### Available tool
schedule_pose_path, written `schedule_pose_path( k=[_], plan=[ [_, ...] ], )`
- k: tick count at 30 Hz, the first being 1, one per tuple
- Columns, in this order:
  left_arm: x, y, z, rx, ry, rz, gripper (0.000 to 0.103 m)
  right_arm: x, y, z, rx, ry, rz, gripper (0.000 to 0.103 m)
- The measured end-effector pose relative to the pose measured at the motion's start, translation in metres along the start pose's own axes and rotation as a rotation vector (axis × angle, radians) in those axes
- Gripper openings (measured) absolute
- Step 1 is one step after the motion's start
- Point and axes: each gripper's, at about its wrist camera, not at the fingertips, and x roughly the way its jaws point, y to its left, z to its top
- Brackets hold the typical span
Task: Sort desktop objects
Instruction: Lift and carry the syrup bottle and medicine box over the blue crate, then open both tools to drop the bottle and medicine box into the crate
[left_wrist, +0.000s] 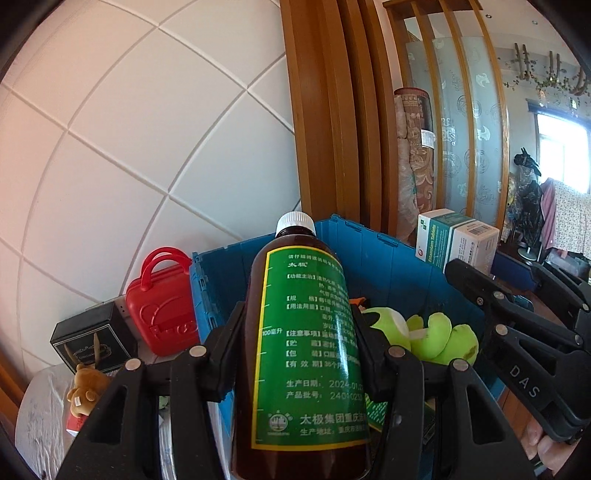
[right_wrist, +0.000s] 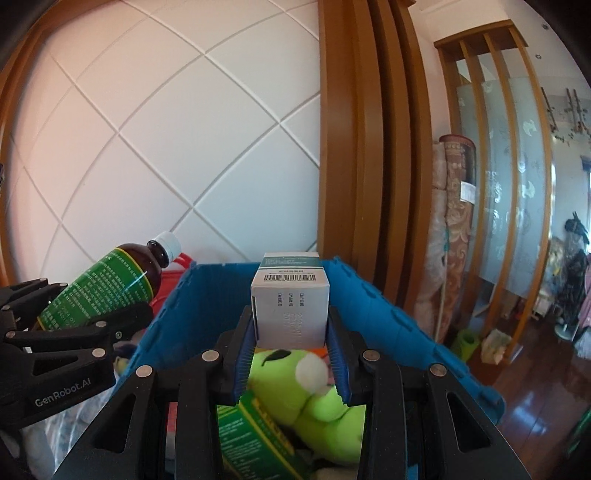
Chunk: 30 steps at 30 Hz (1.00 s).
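My left gripper (left_wrist: 297, 325) is shut on a brown medicine bottle (left_wrist: 306, 354) with a green label and white cap, held above the near-left part of the blue crate (left_wrist: 391, 258). In the right wrist view that bottle (right_wrist: 107, 284) and the left gripper (right_wrist: 96, 317) show at the left. My right gripper (right_wrist: 291, 332) is shut on a white and teal medicine box (right_wrist: 291, 310), held over the blue crate (right_wrist: 388, 314). The same box (left_wrist: 456, 240) and the right gripper (left_wrist: 517, 314) appear at the right in the left wrist view. A lime-green plush toy (right_wrist: 314, 391) lies inside the crate.
A red toy suitcase (left_wrist: 162, 306), a black box (left_wrist: 92, 339) and a small brown plush (left_wrist: 85, 387) sit left of the crate against the white tiled wall. A green box (right_wrist: 255, 435) lies in the crate. Wooden pillars (right_wrist: 369, 147) and rolled rugs (right_wrist: 447, 236) stand behind.
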Motion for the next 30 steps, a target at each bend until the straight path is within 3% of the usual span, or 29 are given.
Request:
schedule_pose_path(
  k=[7,15,17,18,20,23,30],
  plan=[
    [0.031,-0.001,0.030,-0.003,0.029,0.039,0.051,0.036,-0.011,0.026,-0.059,0.040,-0.018,0.036],
    [0.058,0.014,0.025,-0.058,0.089,0.059,0.051,0.090,-0.006,0.020,-0.147,0.142,-0.063,0.036],
    [0.063,0.019,0.022,-0.074,0.101,0.058,0.057,0.095,-0.008,0.019,-0.144,0.158,-0.062,0.037],
    [0.064,0.020,0.022,-0.075,0.105,0.063,0.067,0.098,-0.010,0.019,-0.143,0.163,-0.065,0.038],
    [0.062,0.021,0.020,-0.070,0.099,0.085,0.072,0.100,-0.014,0.019,-0.133,0.170,-0.078,0.061],
    [0.059,0.024,0.018,-0.075,0.094,0.072,0.082,0.100,-0.026,0.020,-0.105,0.166,-0.095,0.079],
    [0.043,0.026,0.011,-0.065,0.091,0.034,0.082,0.082,-0.037,0.019,-0.098,0.140,-0.108,0.093]
  ],
)
